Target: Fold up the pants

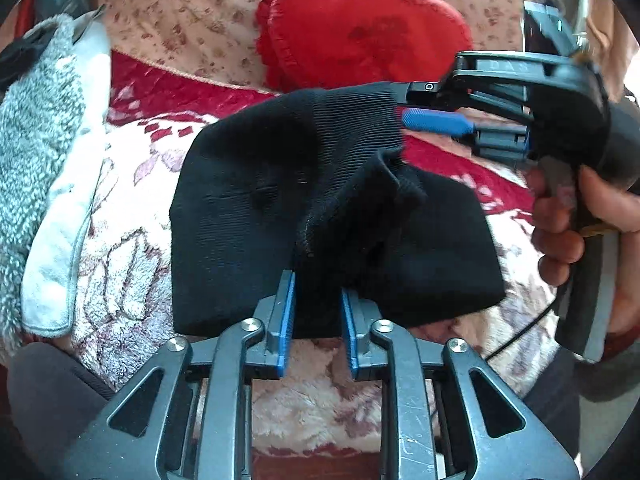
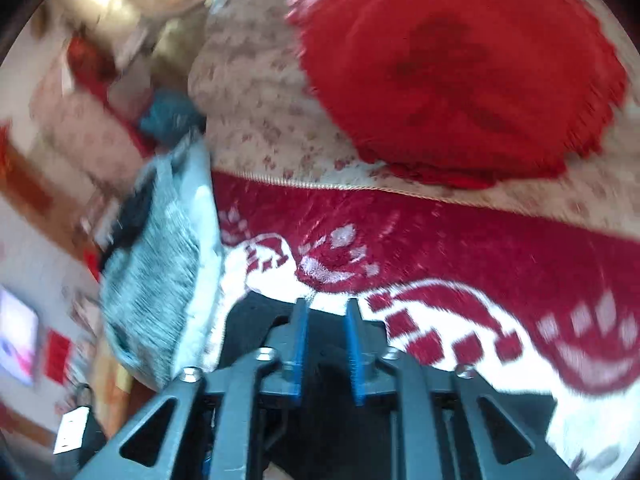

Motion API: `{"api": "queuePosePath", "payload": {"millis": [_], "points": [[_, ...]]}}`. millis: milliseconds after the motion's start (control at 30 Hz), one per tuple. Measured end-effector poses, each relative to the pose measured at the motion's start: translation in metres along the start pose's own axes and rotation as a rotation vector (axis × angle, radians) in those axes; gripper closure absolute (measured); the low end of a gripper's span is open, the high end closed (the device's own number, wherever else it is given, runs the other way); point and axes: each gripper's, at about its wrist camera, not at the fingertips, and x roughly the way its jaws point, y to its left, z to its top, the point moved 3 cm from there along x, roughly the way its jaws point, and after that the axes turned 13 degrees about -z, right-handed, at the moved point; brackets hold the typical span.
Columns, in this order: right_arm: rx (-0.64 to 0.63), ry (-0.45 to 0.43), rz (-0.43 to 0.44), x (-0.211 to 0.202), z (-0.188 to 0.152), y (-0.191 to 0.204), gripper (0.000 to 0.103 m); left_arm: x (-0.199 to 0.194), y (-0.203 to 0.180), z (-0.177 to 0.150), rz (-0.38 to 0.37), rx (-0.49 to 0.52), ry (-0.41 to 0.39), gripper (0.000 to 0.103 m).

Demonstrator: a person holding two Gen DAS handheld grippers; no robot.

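Gripping low on the black pants [image 1: 280, 200], my left gripper [image 1: 318, 292] had a bunched fold of the cloth between its blue pads, which stood a little apart with the fabric filling the gap; I judged it a pinch. To the right, my right gripper [image 1: 404, 104] was at the garment's upper corner, one blue pad bare beneath the edge, so I could not tell whether it gripped. In the right wrist view its pads stood apart over dark cloth. The pants hung over the red-and-white blanket [image 1: 132, 248], in front of the red heart pillow [image 1: 360, 28].

I judged this the lift-and-carry of a fold. Next I needed to lay the held edge flat and squarely aligned before letting go.

Counted: one pair of pants, two grippers, one red pillow, one grey fluffy cloth [image 1: 36, 128] at left.
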Motion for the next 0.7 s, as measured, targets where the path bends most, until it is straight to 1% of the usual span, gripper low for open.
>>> {"api": "queuePosePath", "payload": {"millis": [33, 67, 100, 167, 233, 300, 367, 400, 467, 533, 600, 633, 667, 700], "points": [[0.027, -0.005, 0.006, -0.005, -0.001, -0.006, 0.064, -0.006, 0.0, -0.001, -0.023, 0.001, 0.004, 0.076], [0.049, -0.01, 0.014, -0.012, -0.003, -0.011, 0.062, -0.011, -0.001, -0.005, -0.043, 0.003, 0.008, 0.072], [0.068, -0.014, 0.039, -0.016, -0.004, -0.013, 0.062, -0.014, -0.002, -0.005, -0.048, 0.01, 0.01, 0.071], [0.076, -0.01, 0.089, -0.024, -0.01, -0.009, 0.06, -0.02, 0.0, -0.004, -0.03, 0.021, 0.007, 0.071], [0.047, 0.005, 0.113, -0.026, -0.017, 0.003, 0.058, -0.027, 0.008, -0.007, -0.023, 0.014, -0.009, 0.071], [0.001, 0.025, 0.081, -0.025, -0.028, 0.011, 0.057, -0.039, 0.017, -0.008, -0.023, -0.003, -0.023, 0.071], [-0.016, 0.048, 0.03, -0.02, -0.037, 0.01, 0.057, -0.042, 0.032, -0.004, -0.011, -0.021, -0.039, 0.066], [-0.013, 0.061, 0.018, -0.016, -0.042, 0.009, 0.056, -0.043, 0.036, -0.004, -0.002, -0.031, -0.043, 0.065], [0.013, 0.095, 0.034, -0.006, -0.051, 0.004, 0.056, -0.042, 0.044, -0.005, 0.021, -0.063, -0.037, 0.065], [0.038, 0.145, 0.044, 0.01, -0.058, 0.004, 0.056, -0.036, 0.052, -0.006, 0.022, -0.088, -0.027, 0.065], [0.031, 0.146, 0.046, 0.019, -0.06, 0.007, 0.056, -0.03, 0.057, -0.008, 0.028, -0.099, -0.016, 0.065], [0.023, 0.135, 0.041, 0.023, -0.06, 0.01, 0.057, -0.027, 0.06, -0.01, 0.034, -0.107, -0.011, 0.065], [0.021, 0.126, 0.039, 0.023, -0.06, 0.011, 0.068, -0.026, 0.062, -0.01, 0.039, -0.111, -0.013, 0.065], [0.014, 0.116, 0.049, 0.025, -0.059, 0.015, 0.076, -0.027, 0.061, -0.011, 0.043, -0.111, -0.016, 0.065]]}}
